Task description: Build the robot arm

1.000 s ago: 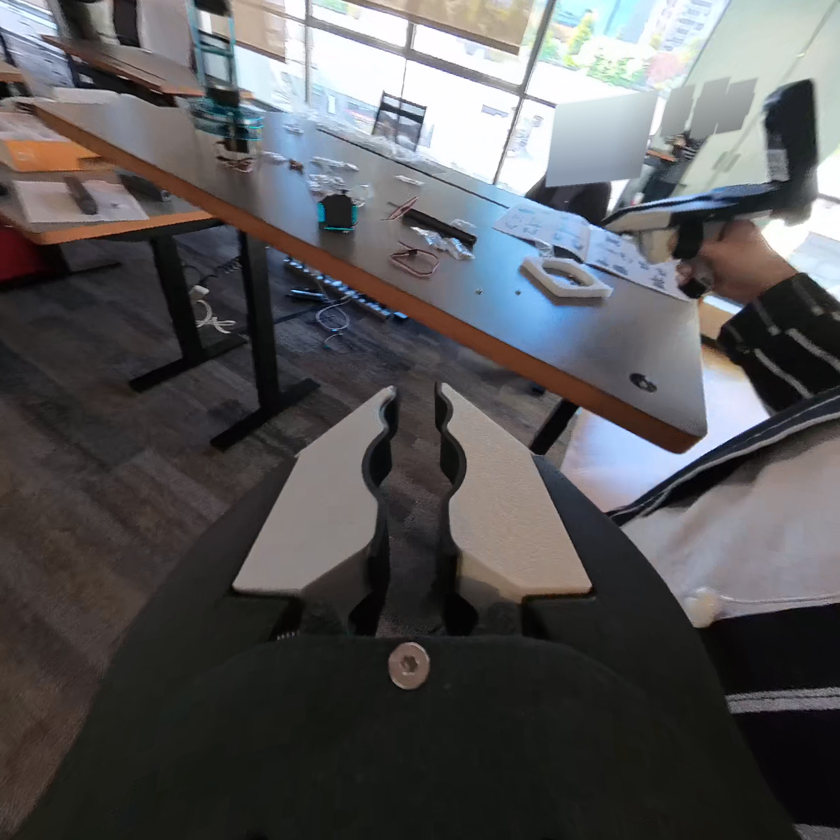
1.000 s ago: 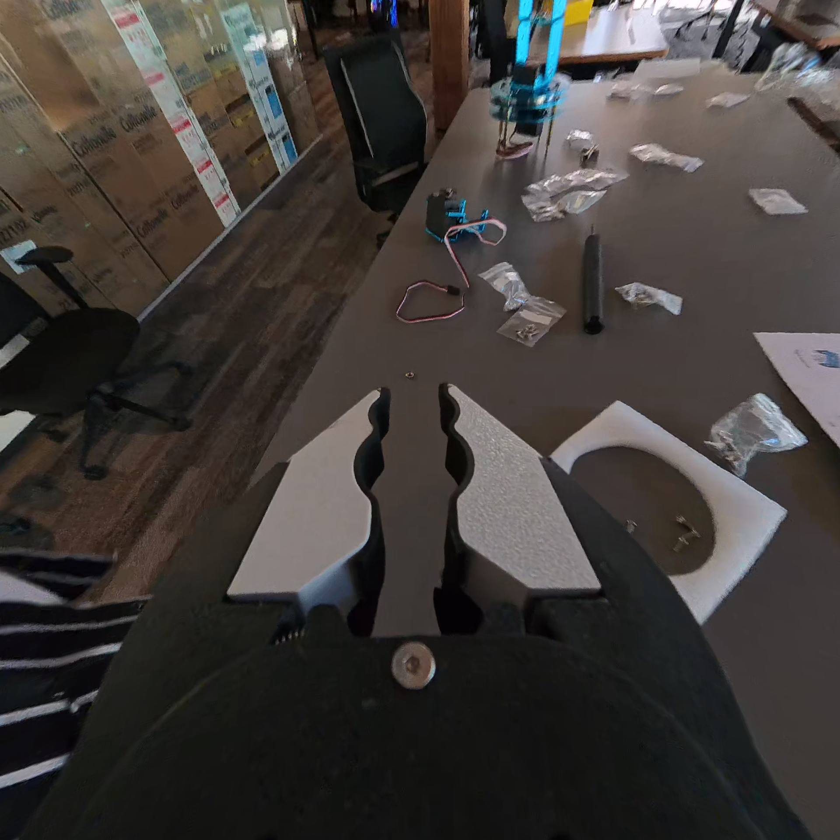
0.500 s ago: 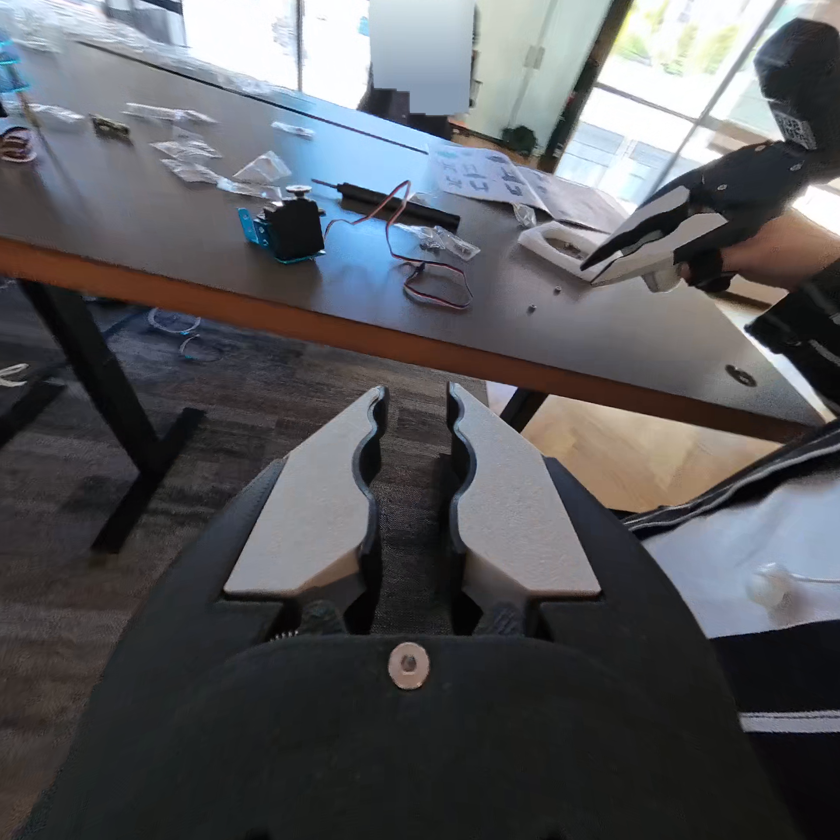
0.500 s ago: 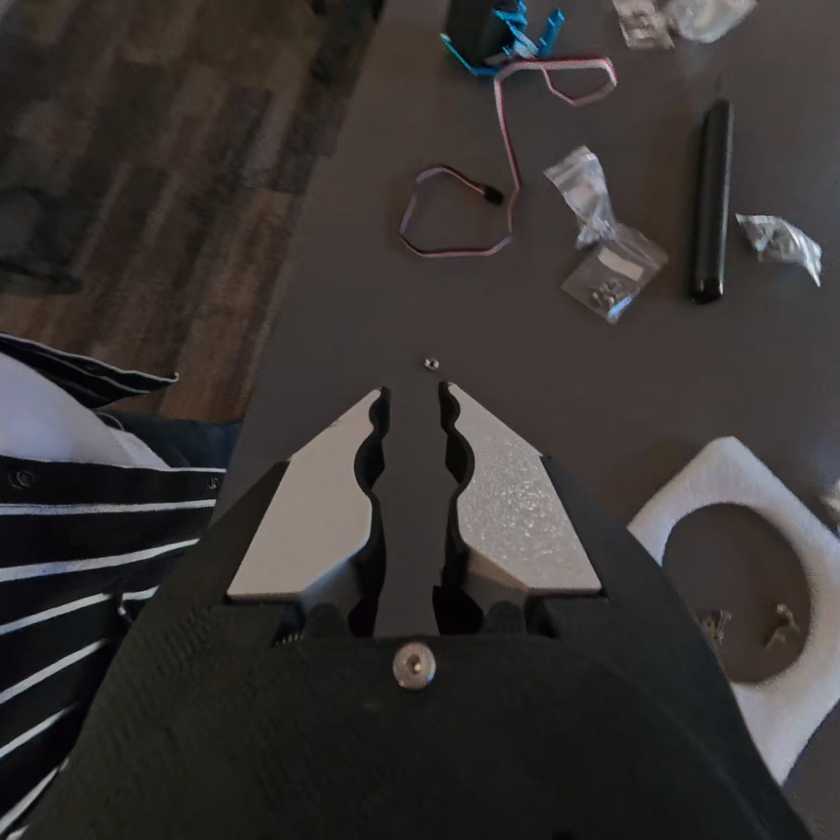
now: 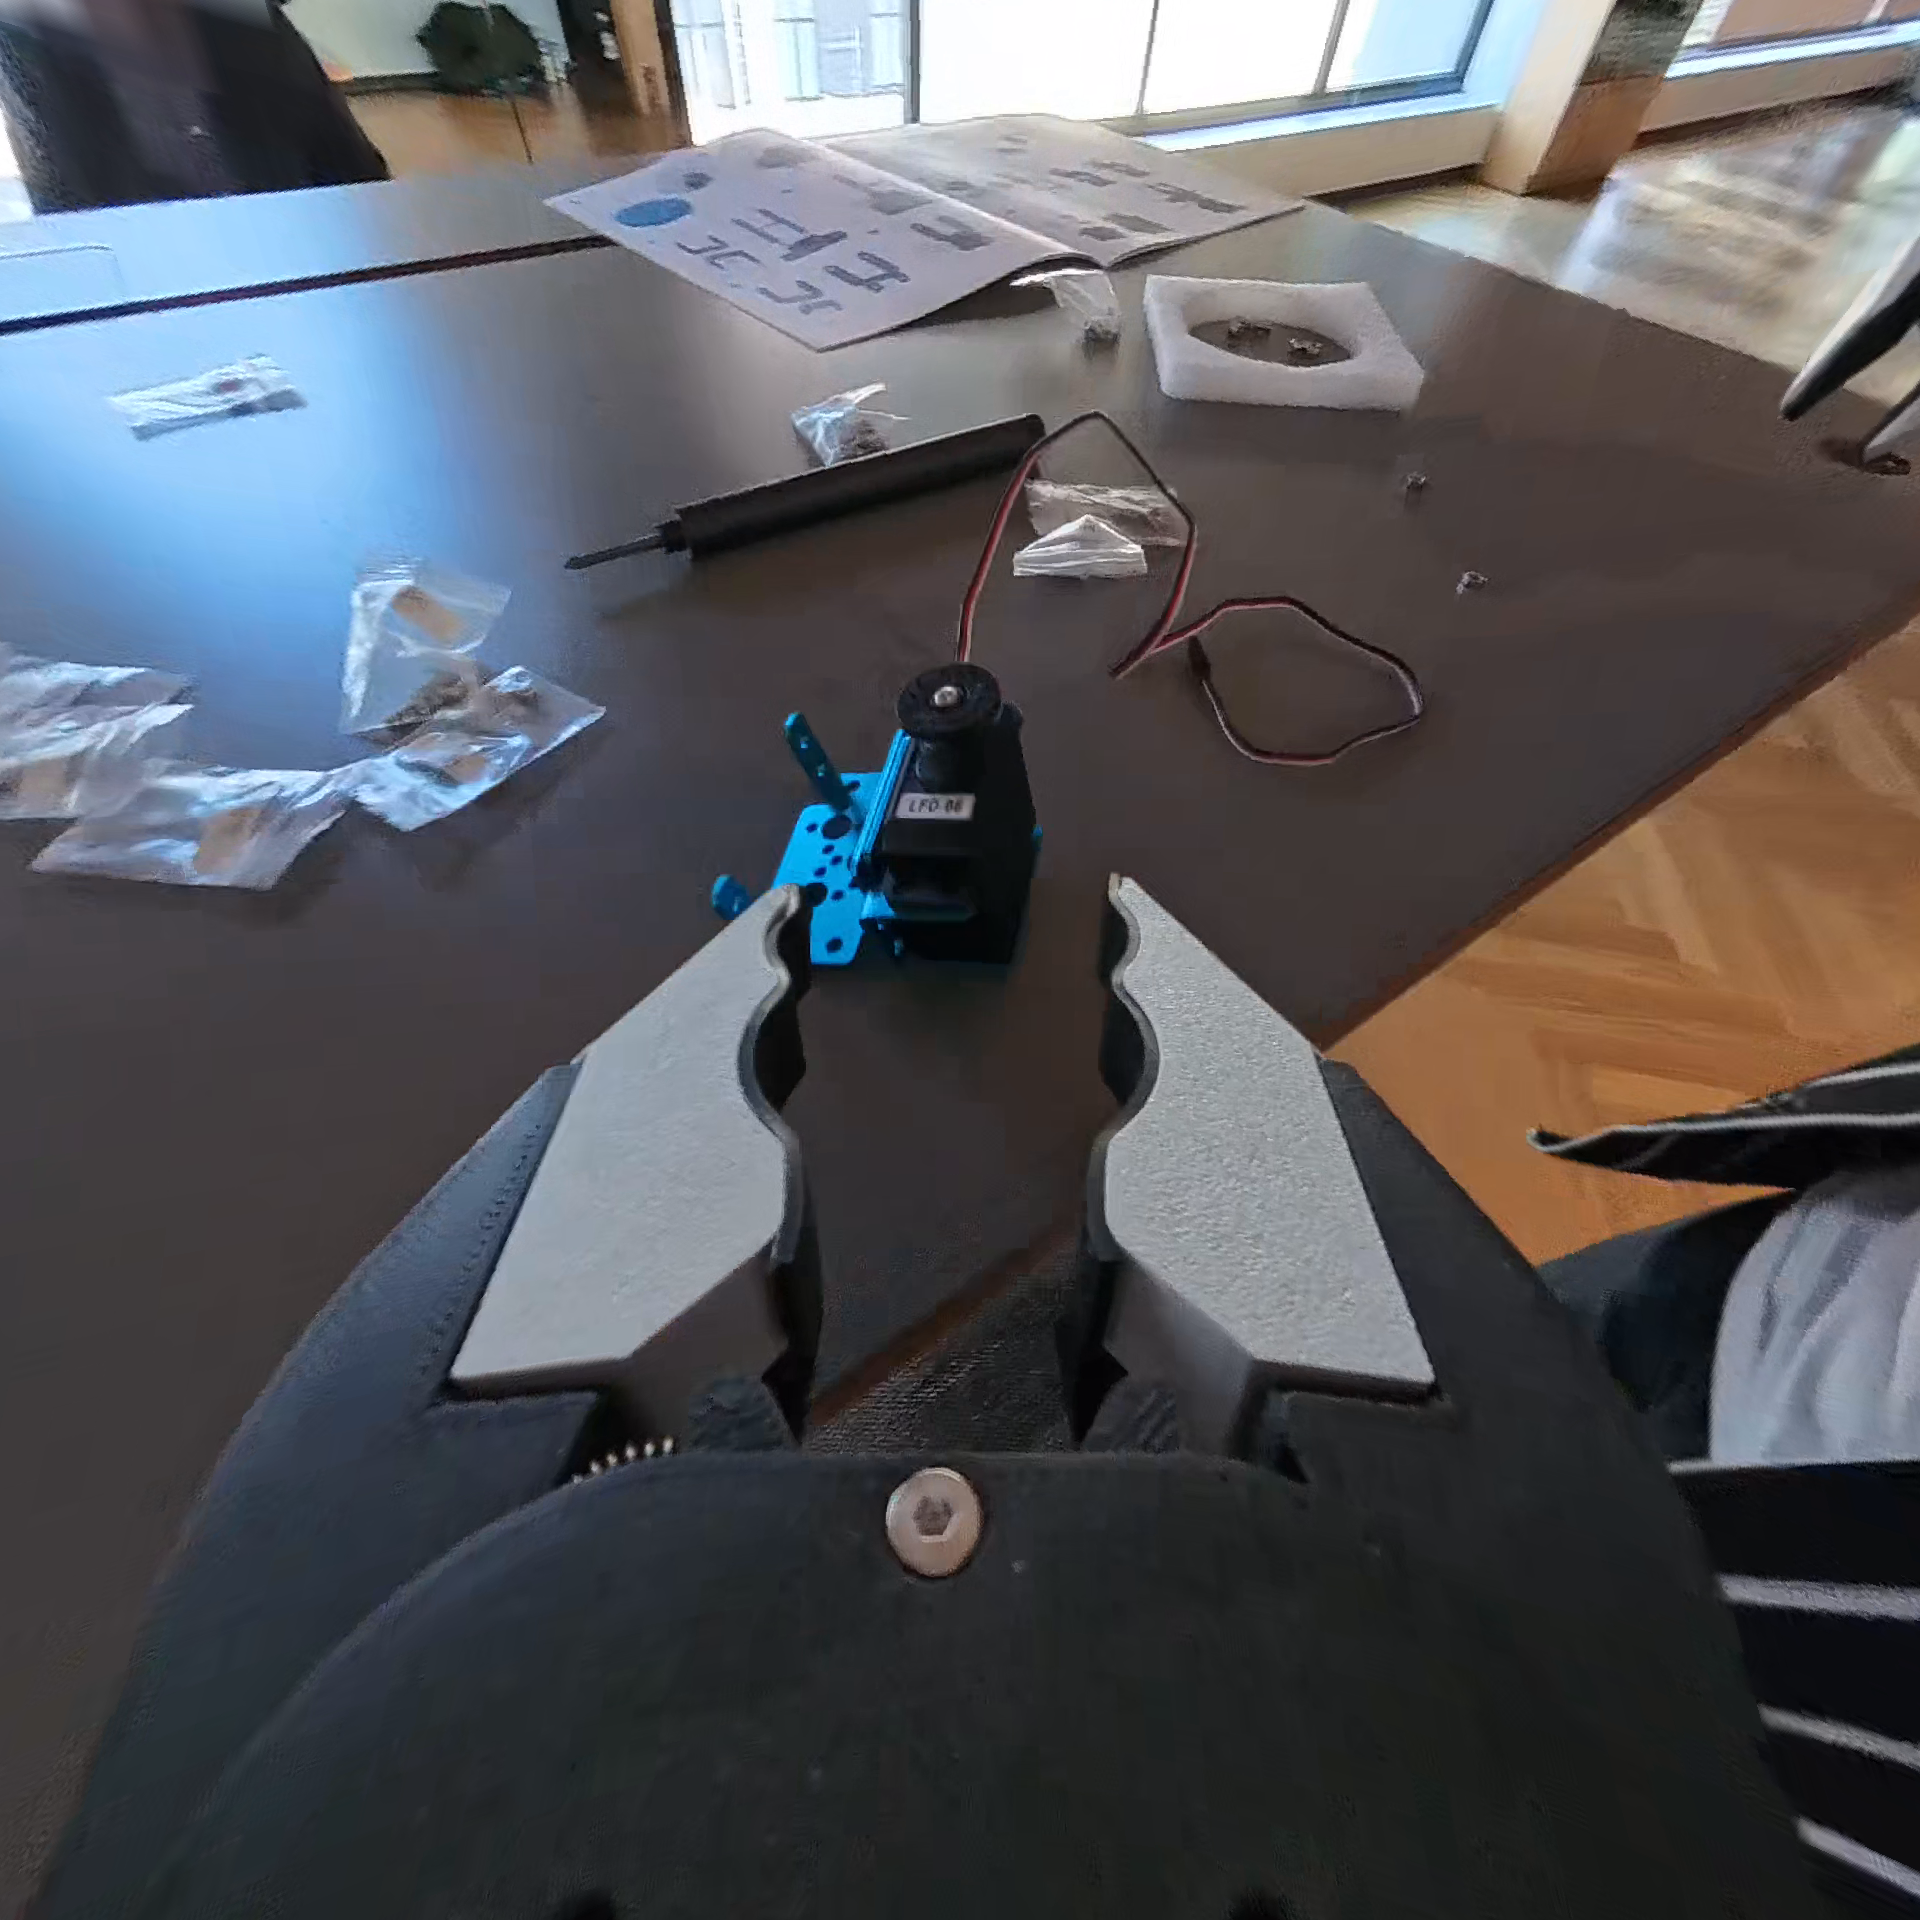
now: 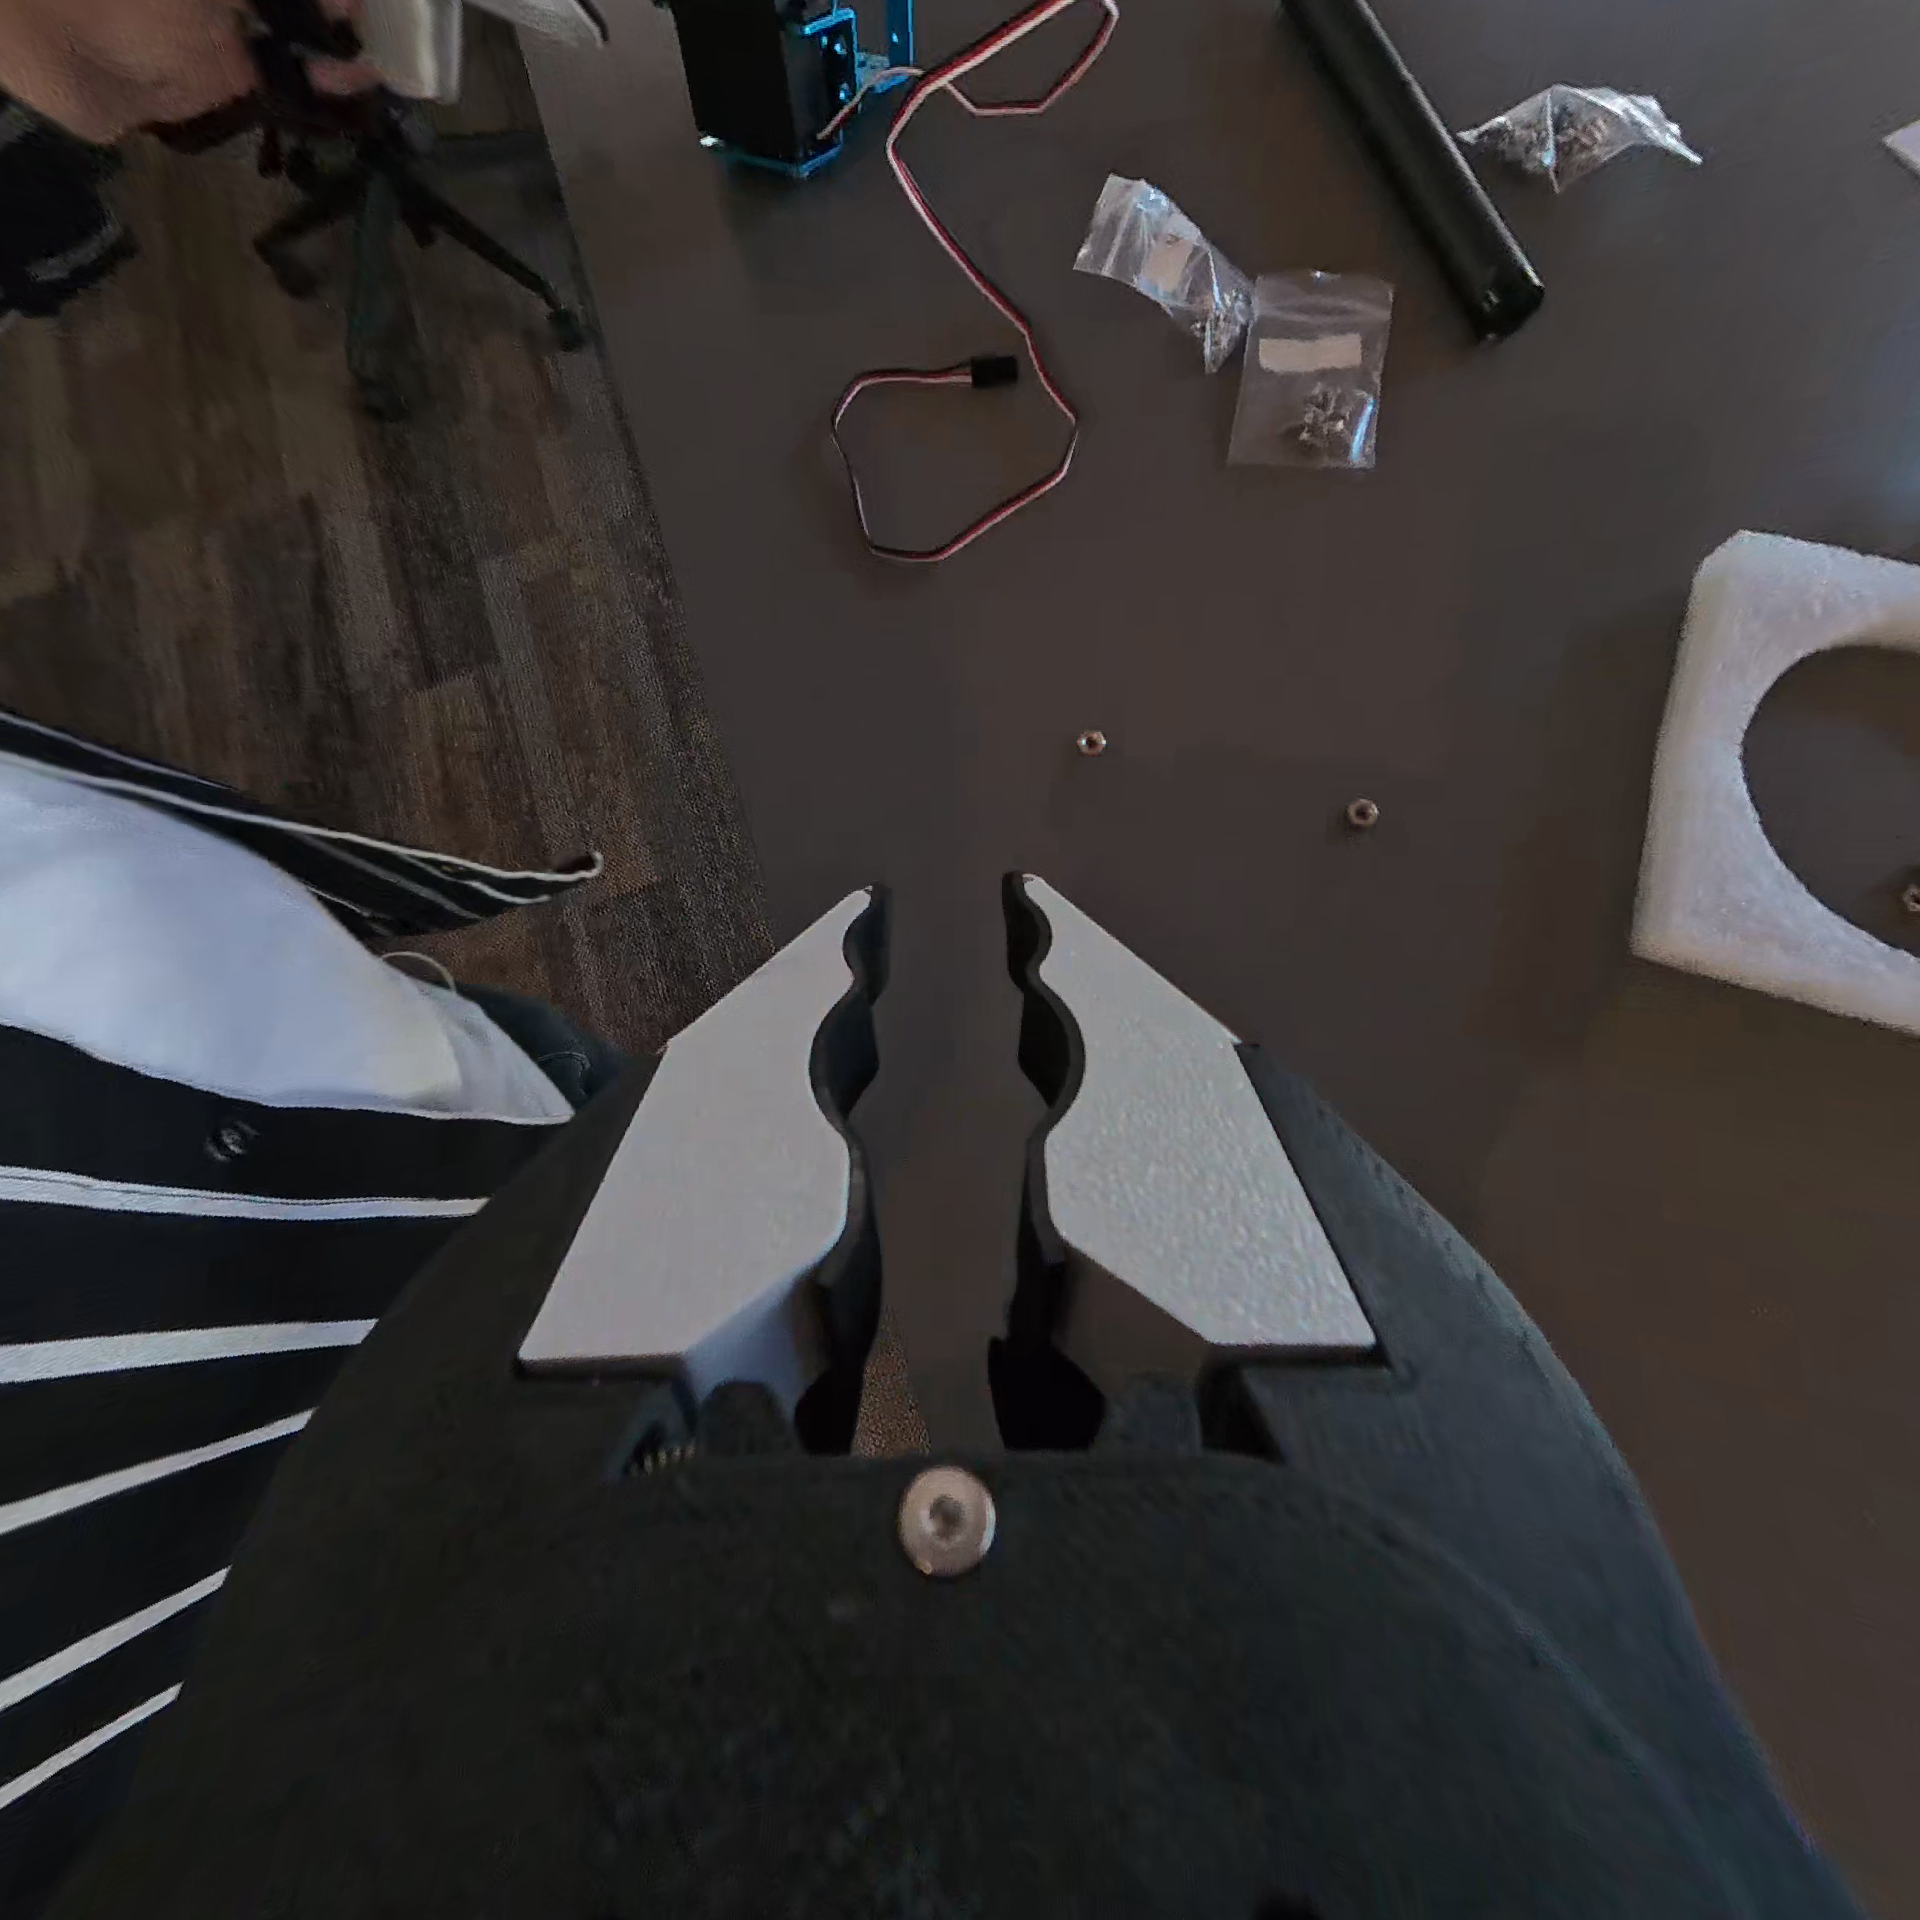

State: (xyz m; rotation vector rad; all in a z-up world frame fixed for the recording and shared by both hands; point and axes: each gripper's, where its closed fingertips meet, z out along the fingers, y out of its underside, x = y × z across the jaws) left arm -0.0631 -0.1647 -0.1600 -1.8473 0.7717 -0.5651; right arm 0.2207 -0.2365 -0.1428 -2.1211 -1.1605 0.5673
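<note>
A black servo on a blue bracket (image 5: 951, 831) stands on the dark table (image 5: 312, 1039), just beyond my left gripper (image 5: 951, 899). The left gripper is open wide and empty, its fingertips level with the servo's near side. The servo's red-white-black cable (image 5: 1299, 675) loops to the right. My right gripper (image 6: 948, 888) hovers over the table, empty, its jaws only a narrow gap apart. Two small nuts (image 6: 1091, 741) (image 6: 1359, 812) lie just ahead of it. The servo (image 6: 774, 73) and cable (image 6: 956, 457) show farther off in the right wrist view.
A black screwdriver (image 5: 831, 494), a white foam frame (image 5: 1283, 343) with small screws inside, an open booklet (image 5: 904, 208) and several small plastic bags (image 5: 436, 707) lie on the table. The table edge runs at the right, and a person's striped shirt (image 6: 156, 1143) sits beside it. One gripper's finger ends stand about 30 centimeters off the other's. My left gripper is the nearer one to the servo (image 6: 774, 73): about 4 centimeters, against 25 centimeters.
My left gripper rose from below the table edge to over the table, close to the servo, and its jaws opened wider. My right gripper tilted down toward the nuts.
</note>
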